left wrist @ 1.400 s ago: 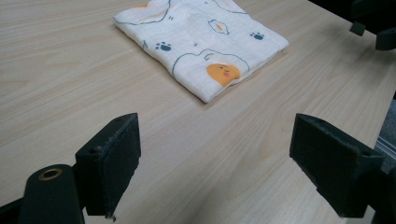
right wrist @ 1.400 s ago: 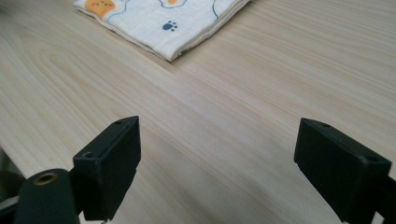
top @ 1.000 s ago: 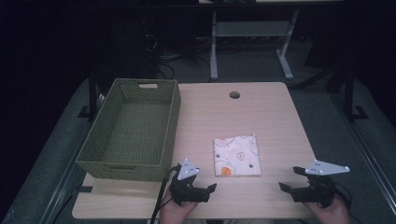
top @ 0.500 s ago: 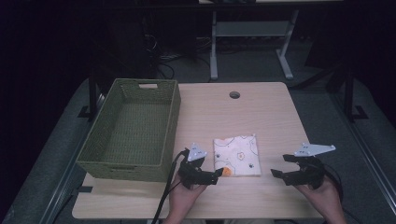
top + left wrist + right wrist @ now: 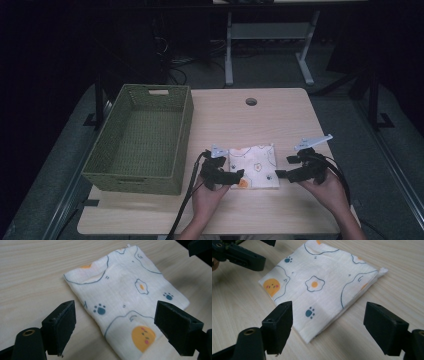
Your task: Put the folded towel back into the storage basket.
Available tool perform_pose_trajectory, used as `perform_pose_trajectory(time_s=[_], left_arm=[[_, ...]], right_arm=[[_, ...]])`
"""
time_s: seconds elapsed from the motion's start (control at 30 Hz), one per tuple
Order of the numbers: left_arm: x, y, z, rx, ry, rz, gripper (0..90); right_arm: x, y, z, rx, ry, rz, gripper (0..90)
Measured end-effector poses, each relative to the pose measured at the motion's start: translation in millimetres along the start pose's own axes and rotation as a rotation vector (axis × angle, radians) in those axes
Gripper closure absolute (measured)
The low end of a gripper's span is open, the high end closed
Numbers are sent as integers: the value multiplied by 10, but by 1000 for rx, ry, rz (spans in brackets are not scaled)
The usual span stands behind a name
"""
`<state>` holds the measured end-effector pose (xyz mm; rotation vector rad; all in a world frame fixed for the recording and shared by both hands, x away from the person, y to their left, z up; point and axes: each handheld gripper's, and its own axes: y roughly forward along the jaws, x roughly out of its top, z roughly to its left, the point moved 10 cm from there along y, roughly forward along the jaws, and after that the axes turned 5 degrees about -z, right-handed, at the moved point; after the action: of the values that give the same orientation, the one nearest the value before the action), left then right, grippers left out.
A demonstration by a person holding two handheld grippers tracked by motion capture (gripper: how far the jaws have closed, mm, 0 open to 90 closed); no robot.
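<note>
Cloth (image 5: pixel 253 166) with eggs and paws lies folded near the desk's (image 5: pixel 280 115) front edge; both wide-apart grippers, left gripper (image 5: pixel 227 177) and right gripper (image 5: pixel 285 167), moved closer to it.

— Anything cut off or hidden?
— In the left gripper view the folded cloth (image 5: pixel 125 305) runs off the near edge, its orange face clipped. The right gripper (image 5: pixel 200 247) is just a dark corner, far right.
— From the high view?
— The cloth's print is too small to read (mere specks), and the left gripper (image 5: pixel 227 176) covers its near-left corner.
</note>
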<state>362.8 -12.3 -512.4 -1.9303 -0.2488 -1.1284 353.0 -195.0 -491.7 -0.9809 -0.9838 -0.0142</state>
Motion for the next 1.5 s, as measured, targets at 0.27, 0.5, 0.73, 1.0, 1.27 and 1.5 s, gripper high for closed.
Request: perform_pose_trajectory(time_s=[0.27,0.5,0.73,1.0,1.27,1.5], left_arm=[[1,170,93,29,-42,40,240],[-50,252,151,38,-69,76,245],[-52,288,146,25,-79,83,267],[-27,335,122,30,-44,95,431],[-25,348,143,53,-7,115,713],[-29,368,120,1,-49,118,833]], right_arm=[[88,210,-87,-4,37,13,279],[56,383,-183,-12,68,41,317],[-1,489,-208,-18,113,82,401],[-63,551,-233,-47,125,92,515],[-49,586,-184,-35,119,87,700],[-46,613,-161,14,154,72,803]])
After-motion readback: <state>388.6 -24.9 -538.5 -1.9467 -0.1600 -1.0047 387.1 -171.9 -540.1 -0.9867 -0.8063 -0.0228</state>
